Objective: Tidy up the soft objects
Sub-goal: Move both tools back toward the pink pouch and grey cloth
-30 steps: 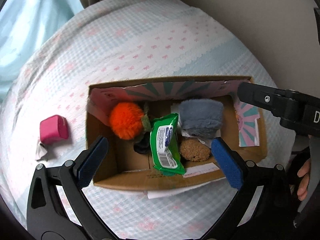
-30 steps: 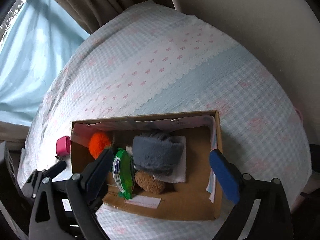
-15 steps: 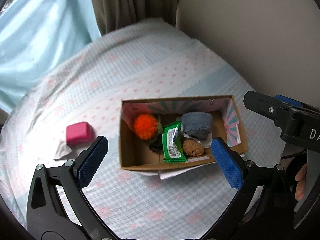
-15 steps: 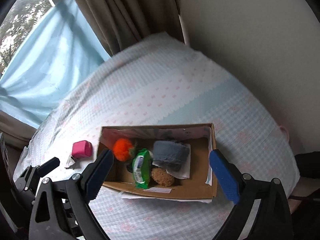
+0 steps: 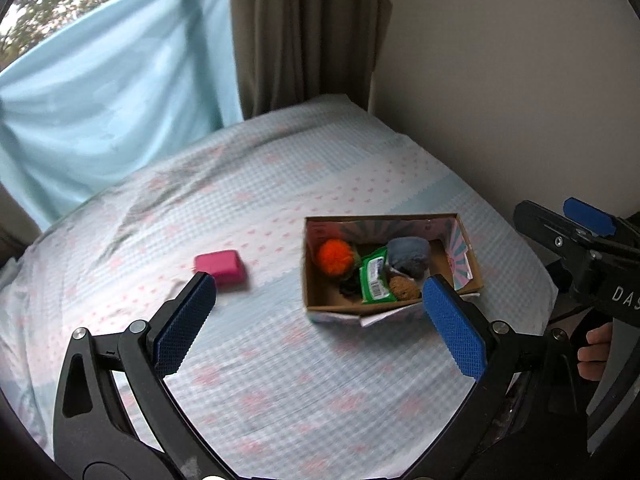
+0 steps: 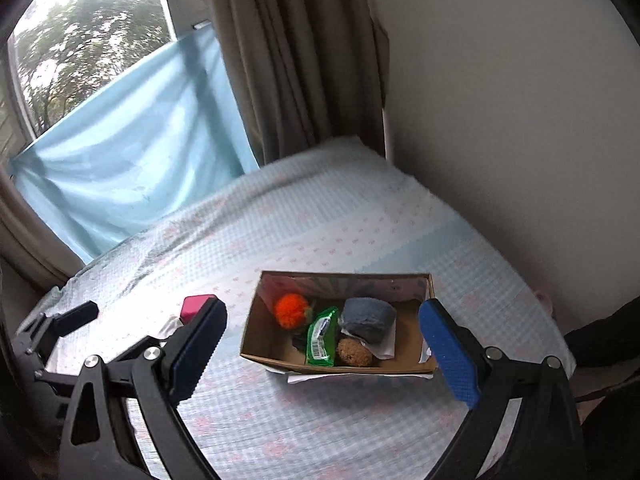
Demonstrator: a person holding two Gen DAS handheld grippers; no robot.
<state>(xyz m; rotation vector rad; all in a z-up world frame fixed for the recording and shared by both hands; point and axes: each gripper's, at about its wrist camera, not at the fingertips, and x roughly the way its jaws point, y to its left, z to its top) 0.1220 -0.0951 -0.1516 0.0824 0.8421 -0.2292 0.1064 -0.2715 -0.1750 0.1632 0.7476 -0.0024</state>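
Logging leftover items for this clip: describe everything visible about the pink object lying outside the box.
The pink object is a small, rounded block, soft-looking and bright magenta. It lies flat on the checked bedspread, left of the cardboard box and apart from it. Something white pokes out beside it. Neither hand-held gripper touches it.

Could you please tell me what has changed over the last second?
Both open, empty grippers, left and right, pulled up and back from the cardboard box. The pink pouch stayed on the bed, and the box's contents are unchanged.
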